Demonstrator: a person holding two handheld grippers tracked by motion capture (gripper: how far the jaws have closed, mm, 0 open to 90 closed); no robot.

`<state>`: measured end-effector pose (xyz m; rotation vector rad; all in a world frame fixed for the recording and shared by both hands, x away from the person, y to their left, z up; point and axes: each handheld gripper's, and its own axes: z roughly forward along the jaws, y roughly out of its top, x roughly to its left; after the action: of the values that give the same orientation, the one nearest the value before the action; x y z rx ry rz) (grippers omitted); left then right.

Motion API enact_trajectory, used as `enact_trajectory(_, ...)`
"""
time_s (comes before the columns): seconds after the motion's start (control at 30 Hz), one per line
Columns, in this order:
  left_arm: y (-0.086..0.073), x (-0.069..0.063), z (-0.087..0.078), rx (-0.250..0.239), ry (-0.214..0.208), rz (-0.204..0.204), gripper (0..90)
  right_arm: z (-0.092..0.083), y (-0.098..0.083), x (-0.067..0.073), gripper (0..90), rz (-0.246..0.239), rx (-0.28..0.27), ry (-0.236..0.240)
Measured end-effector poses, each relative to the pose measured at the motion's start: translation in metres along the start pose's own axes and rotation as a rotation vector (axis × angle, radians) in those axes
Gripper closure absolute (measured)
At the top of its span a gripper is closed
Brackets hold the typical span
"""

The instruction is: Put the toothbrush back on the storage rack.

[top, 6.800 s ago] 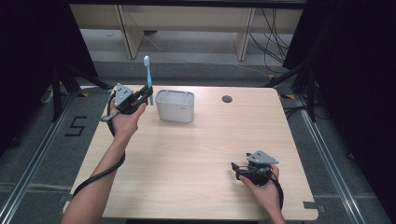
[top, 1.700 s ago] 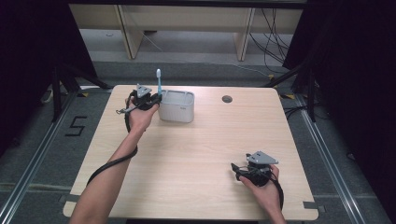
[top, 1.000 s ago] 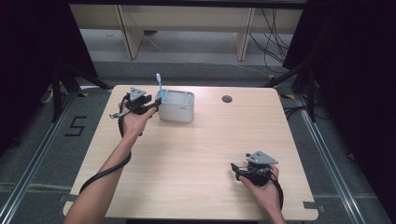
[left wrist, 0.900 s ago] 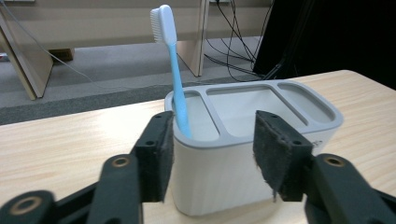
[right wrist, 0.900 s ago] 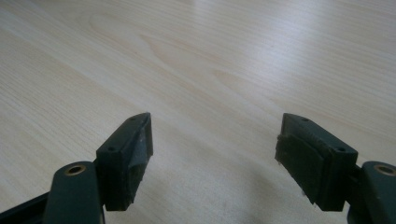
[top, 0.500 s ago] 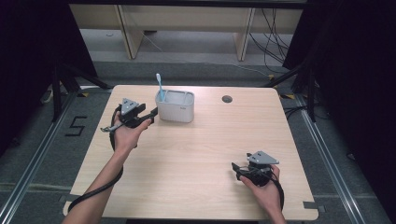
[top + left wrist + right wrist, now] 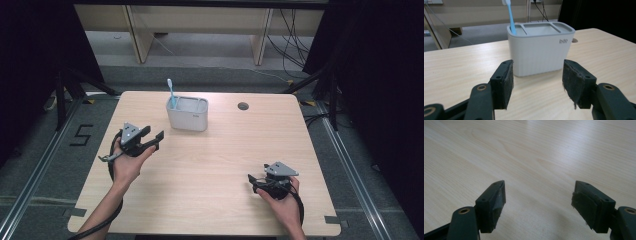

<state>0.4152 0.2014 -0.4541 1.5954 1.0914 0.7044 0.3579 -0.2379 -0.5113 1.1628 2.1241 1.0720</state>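
Toothbrush [image 7: 171, 92], blue, stands upright in the end compartment of the white holder [image 7: 188, 114] at the table's [image 7: 210, 165] twelve o'clock, so the placing looks done and little seems left. Left gripper [image 7: 152, 141], at nine o'clock, has just been opening its jaws; they stand wide with nothing between them. Right gripper [image 7: 254, 181], at five o'clock, rests wide and empty. Small raised lettering on the holder's front is too blurred to read.
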Motion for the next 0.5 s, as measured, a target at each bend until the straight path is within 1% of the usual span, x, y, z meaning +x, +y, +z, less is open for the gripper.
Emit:
enact_trajectory(0.03, -0.004, -0.001, -0.003, 0.002, -0.003, 0.003, 41.7, 0.001, 0.0, 0.001, 27.3, 0.011, -0.004, 0.002)
enact_trajectory(0.07, -0.009, -0.001, -0.005, 0.007, -0.002, 0.002, 41.7, 0.001, 0.0, 0.0, 27.3, -0.002, -0.007, 0.002)
enact_trajectory(0.1, -0.014, -0.001, -0.007, 0.006, -0.008, -0.005, 41.7, 0.001, 0.0, 0.0, 27.3, -0.002, -0.007, 0.002)
enact_trajectory(0.13, -0.019, -0.001, -0.01, 0.011, -0.008, -0.008, 41.8, 0.0, 0.0, 0.002, 27.3, 0.025, 0.002, 0.001)
enact_trajectory(0.17, -0.023, -0.002, -0.012, 0.012, -0.006, -0.011, 41.9, 0.001, 0.0, 0.001, 27.3, 0.003, -0.006, 0.001)
enact_trajectory(0.2, -0.029, -0.003, -0.015, 0.016, -0.006, -0.015, 42.0, 0.001, 0.0, 0.0, 27.3, -0.006, -0.008, -0.001)
enact_trajectory(0.27, -0.037, -0.005, -0.019, 0.015, -0.008, -0.015, 42.1, 0.0, 0.0, 0.0, 27.3, -0.007, -0.005, 0.0)
enact_trajectory(0.3, -0.041, -0.006, -0.021, 0.011, -0.005, -0.013, 42.3, 0.0, 0.0, 0.0, 27.3, -0.008, -0.001, 0.0)
enact_trajectory(0.33, -0.046, -0.007, -0.023, 0.006, -0.004, -0.006, 42.5, 0.001, 0.0, 0.0, 27.3, -0.006, -0.008, -0.002)
enact_trajectory(0.37, -0.05, -0.008, -0.025, -0.004, -0.004, -0.004, 42.8, 0.001, 0.0, 0.0, 27.3, -0.005, -0.008, -0.002)
enact_trajectory(0.4, -0.056, -0.008, -0.026, -0.026, -0.004, -0.008, 43.2, 0.001, 0.0, 0.0, 27.3, -0.006, -0.007, 0.0)
enact_trajectory(0.43, -0.059, -0.008, -0.028, -0.019, 0.0, 0.001, 43.3, 0.001, 0.0, 0.002, 27.3, 0.009, -0.002, 0.002)
enact_trajectory(0.47, -0.062, -0.008, -0.029, -0.018, 0.003, 0.001, 43.3, 0.001, 0.0, 0.001, 27.3, -0.011, -0.007, 0.0)
enact_trajectory(0.5, -0.065, -0.008, -0.03, -0.021, 0.003, 0.0, 43.3, 0.002, 0.0, 0.002, 27.3, 0.008, 0.001, 0.022)
